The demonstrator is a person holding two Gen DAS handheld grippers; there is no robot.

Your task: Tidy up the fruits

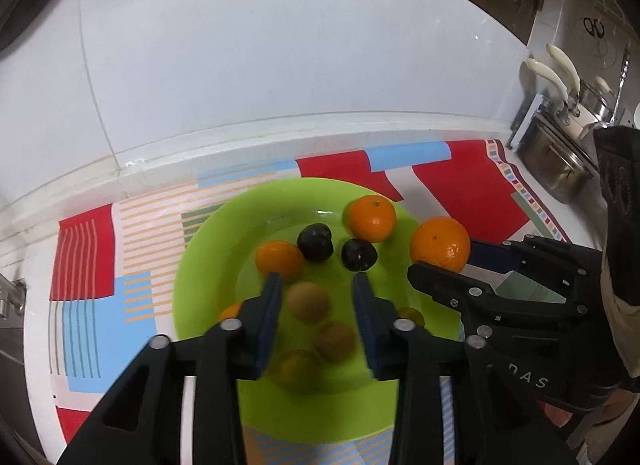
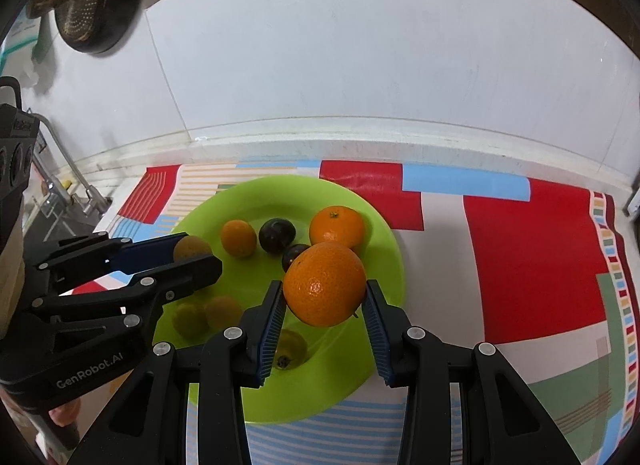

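**Orange held above the plate**

Orange [image 2: 325, 284] sits clamped between the right gripper [image 2: 325, 305] fingers, over the green plate [image 2: 384, 233]. Only the left wrist view shows the left gripper [image 1: 316, 285] spread open, empty, above a brown fruit [image 1: 309, 302].

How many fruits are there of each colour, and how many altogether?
Orange fruits: 3
Dark purple fruits: 2
Tan or yellow-green fruits: 4
Total: 9, on or over the green plate. An orange sliver behind the left gripper may be a tenth.
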